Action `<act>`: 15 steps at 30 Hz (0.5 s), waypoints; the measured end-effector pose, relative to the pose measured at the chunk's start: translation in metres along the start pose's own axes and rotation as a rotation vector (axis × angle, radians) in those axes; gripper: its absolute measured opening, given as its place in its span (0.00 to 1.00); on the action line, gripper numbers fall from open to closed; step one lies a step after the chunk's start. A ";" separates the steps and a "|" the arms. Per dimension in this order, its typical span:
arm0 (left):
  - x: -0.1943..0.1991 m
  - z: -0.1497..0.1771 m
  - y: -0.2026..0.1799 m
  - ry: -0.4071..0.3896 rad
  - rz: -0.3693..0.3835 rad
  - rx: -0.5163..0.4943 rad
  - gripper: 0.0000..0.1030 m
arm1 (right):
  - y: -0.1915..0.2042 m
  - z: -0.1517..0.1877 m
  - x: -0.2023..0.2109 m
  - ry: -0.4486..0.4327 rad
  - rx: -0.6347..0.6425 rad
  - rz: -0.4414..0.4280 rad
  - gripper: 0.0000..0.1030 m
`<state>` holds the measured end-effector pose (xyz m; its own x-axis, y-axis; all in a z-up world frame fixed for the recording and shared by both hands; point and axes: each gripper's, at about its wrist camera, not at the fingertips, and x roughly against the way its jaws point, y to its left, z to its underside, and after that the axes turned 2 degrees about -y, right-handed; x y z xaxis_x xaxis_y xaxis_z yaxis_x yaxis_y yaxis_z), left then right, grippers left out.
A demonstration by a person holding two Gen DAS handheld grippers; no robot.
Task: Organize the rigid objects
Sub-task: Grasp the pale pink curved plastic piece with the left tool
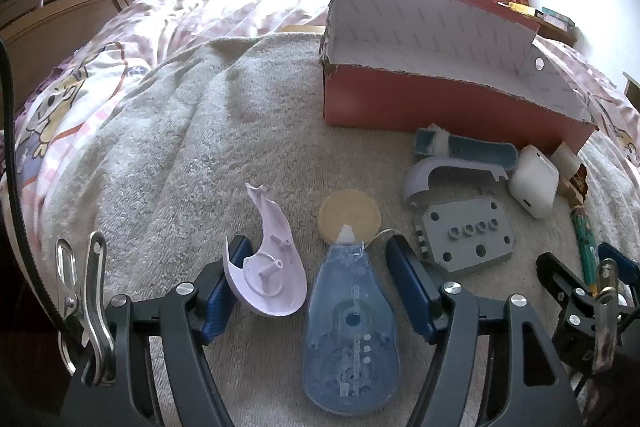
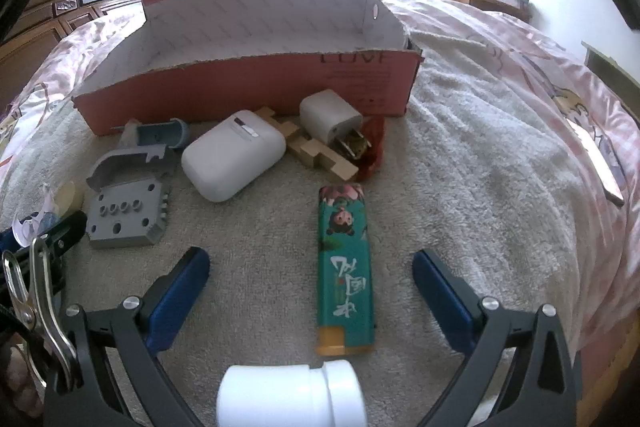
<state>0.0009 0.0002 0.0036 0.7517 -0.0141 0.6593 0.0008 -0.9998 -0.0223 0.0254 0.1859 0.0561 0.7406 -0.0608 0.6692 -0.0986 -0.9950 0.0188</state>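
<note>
My left gripper [image 1: 316, 247] is open over the beige towel [image 1: 200, 147]. Between its blue pads lie a lilac plastic shell [image 1: 272, 279], against the left pad, and a blue correction-tape dispenser [image 1: 352, 331], just clear of the right pad. A round yellow disc [image 1: 350, 215] lies past the dispenser's tip. My right gripper [image 2: 310, 259] is wide open around a green printed lighter [image 2: 346, 267], touching neither side. A white bottle [image 2: 292, 395] lies at the bottom edge. The open red cardboard box [image 1: 440, 107] [image 2: 240, 95] stands behind.
In front of the box lie a grey block with holes [image 2: 124, 215], a white case [image 2: 232, 159], a white plug [image 2: 330, 115], a wooden piece [image 2: 316, 147], a blue tube [image 2: 160, 135] and a red wrapper [image 2: 372, 143]. A pink quilt [image 1: 160, 19] surrounds the towel.
</note>
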 end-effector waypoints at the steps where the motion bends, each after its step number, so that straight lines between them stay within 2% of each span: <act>1: 0.000 0.000 0.001 0.006 0.002 0.000 0.69 | 0.000 0.000 0.000 0.001 0.000 -0.001 1.00; 15: 0.008 0.002 0.002 0.079 0.021 -0.017 0.69 | -0.002 -0.001 0.003 0.023 0.029 -0.027 1.00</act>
<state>0.0081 -0.0016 0.0072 0.6968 -0.0358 0.7164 -0.0263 -0.9994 -0.0244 0.0267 0.1875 0.0588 0.7275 -0.0323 0.6853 -0.0590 -0.9981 0.0157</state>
